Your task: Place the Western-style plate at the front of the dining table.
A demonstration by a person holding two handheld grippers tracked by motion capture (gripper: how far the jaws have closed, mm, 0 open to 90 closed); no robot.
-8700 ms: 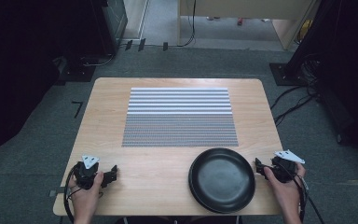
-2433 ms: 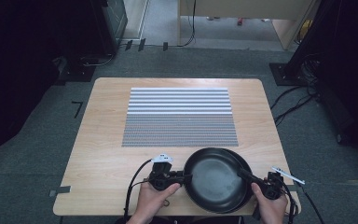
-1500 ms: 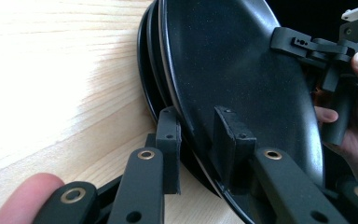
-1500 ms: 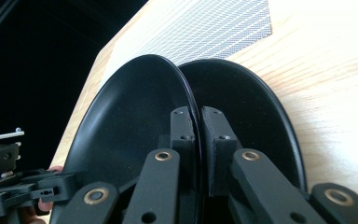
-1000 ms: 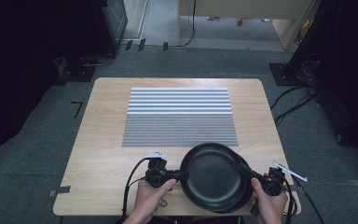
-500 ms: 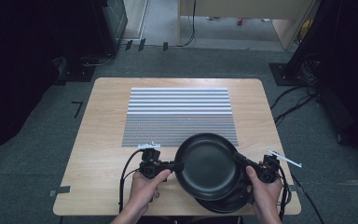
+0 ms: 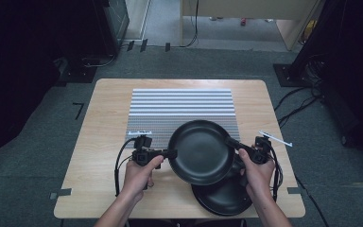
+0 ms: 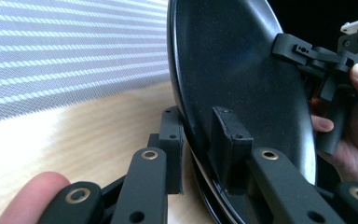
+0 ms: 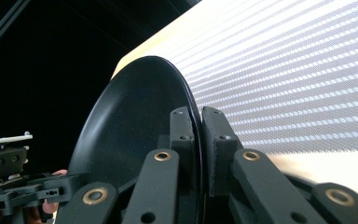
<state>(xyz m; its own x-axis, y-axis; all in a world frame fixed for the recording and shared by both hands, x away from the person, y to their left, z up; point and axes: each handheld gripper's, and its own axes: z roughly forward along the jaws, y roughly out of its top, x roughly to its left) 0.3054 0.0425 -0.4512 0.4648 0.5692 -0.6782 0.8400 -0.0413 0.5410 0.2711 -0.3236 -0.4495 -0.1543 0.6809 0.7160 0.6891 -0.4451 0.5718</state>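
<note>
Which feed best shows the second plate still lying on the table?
The high view: the lower plate lies on the table, partly covered by the lifted plate clamped at opposite rims by both hand-held grippers. The left gripper view catches just a sliver of its rim. In the right gripper view I cannot make it out.

We see the lower black round plate [image 7: 224, 196] half hidden beneath the lifted black round plate [image 7: 201, 151]; its far part is covered.

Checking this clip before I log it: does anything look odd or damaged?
Nothing damaged. One black plate is held off the table, gripped at opposite rims by both tools, over a second plate lying on the table.
</note>
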